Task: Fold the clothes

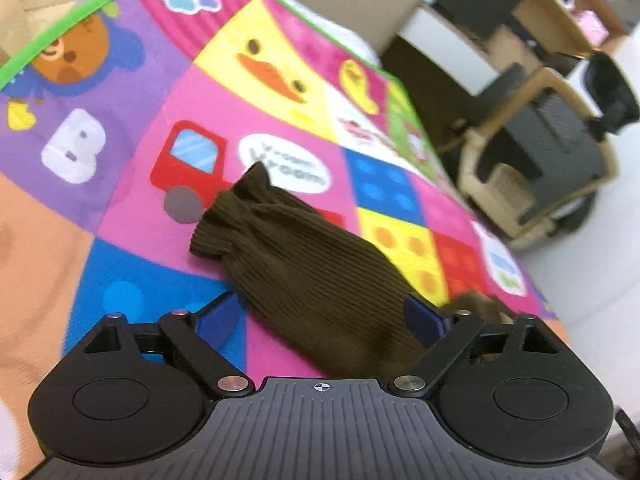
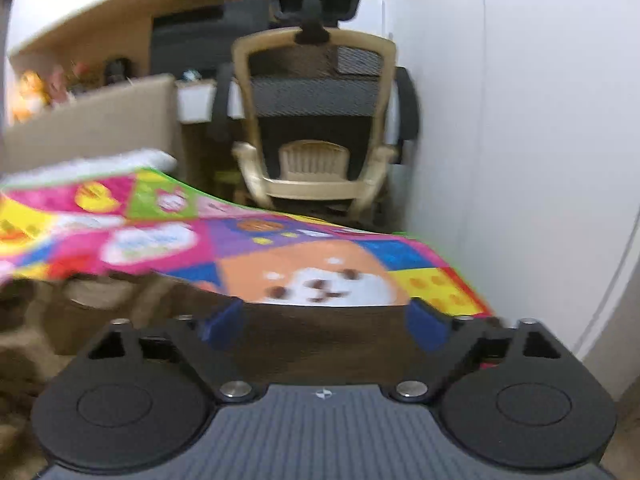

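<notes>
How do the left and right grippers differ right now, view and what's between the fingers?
The left gripper looks down on the play mat, along a ribbed brown sleeve running between its fingers. The right gripper looks level across the mat toward an office chair, with a broad, blurred brown fabric spanning its fingers. Both are open, blue pads apart.

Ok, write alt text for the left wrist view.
A dark brown ribbed knit garment with a gathered cuff lies on a colourful cartoon-printed play mat, its near end between the blue-padded fingers of the open left gripper. A beige-framed mesh office chair stands beyond the mat's edge on the right.
</notes>
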A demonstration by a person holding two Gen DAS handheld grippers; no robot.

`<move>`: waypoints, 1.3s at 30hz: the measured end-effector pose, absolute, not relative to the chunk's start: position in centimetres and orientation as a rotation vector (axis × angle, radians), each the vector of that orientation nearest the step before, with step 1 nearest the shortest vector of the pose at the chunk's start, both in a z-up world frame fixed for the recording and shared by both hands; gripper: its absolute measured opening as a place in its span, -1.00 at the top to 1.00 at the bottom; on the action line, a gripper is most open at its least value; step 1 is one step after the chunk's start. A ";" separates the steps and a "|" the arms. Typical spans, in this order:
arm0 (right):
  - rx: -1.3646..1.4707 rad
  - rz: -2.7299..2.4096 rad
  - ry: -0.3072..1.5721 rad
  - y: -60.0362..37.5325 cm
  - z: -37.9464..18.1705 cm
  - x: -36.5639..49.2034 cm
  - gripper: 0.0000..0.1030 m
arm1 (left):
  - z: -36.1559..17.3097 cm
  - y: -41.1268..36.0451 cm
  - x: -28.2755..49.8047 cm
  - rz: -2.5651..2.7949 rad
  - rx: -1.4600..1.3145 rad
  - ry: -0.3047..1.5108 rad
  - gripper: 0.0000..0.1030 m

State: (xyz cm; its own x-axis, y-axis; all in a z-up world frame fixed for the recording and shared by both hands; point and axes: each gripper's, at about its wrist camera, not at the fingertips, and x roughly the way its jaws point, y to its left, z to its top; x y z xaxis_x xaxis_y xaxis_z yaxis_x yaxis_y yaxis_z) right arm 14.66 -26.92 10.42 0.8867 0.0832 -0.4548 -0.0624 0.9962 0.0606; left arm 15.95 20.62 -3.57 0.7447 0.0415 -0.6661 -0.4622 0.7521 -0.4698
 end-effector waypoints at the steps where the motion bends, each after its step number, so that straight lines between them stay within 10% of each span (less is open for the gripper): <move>1: 0.084 0.120 0.474 -26.4 10.6 14.1 -1.00 | -3.7 20.3 16.4 0.323 -0.620 0.670 -0.16; 2: 0.121 0.175 0.482 -25.8 10.7 13.8 -1.00 | -3.6 19.7 16.9 0.332 -0.554 0.663 0.70; 3: 0.145 0.223 0.495 -25.0 10.7 13.6 -1.00 | -3.5 19.6 17.1 0.332 -0.517 0.657 0.96; 17: 0.196 0.443 0.763 -14.0 5.5 14.5 -1.00 | 2.0 25.6 13.4 0.508 -0.352 0.509 0.92; 21: 0.155 0.417 0.789 -12.9 5.2 14.5 -1.00 | 2.1 25.8 12.5 0.496 -0.385 0.541 0.74; 26: 0.080 0.476 0.764 -14.6 6.9 14.2 -1.00 | 2.2 24.3 10.8 0.355 -0.435 0.600 -0.09; 39: -0.257 0.384 0.565 -18.6 10.8 0.6 -1.00 | 0.2 8.7 3.4 -0.255 -0.064 0.721 -0.83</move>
